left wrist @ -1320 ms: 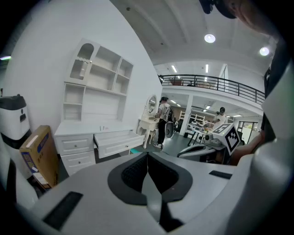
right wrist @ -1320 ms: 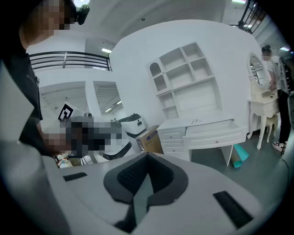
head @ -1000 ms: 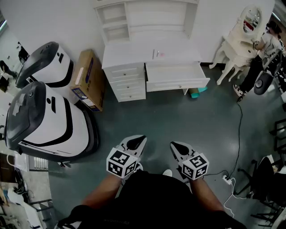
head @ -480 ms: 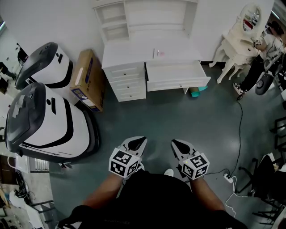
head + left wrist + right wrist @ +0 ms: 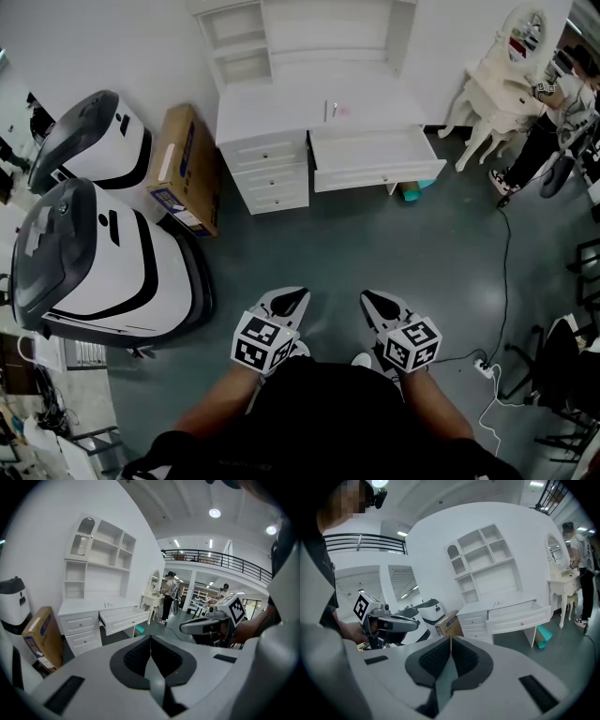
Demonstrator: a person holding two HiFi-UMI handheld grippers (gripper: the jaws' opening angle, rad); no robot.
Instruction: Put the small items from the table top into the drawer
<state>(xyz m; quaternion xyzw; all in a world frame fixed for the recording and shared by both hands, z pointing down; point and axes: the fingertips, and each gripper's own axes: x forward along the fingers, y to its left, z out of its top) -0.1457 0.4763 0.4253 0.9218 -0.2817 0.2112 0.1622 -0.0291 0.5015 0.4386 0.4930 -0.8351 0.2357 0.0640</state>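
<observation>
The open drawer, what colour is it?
White; the drawer shows best in the head view.

Far ahead of the right gripper (image 5: 377, 303), small items (image 5: 335, 111) on the table top (image 5: 272, 114) are too tiny to identify.

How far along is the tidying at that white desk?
Done: the drawer already stands open. In hand: nothing; the left gripper and right gripper are shut and empty, well short of the desk. Left: the small items still lie on the desk top.
</observation>
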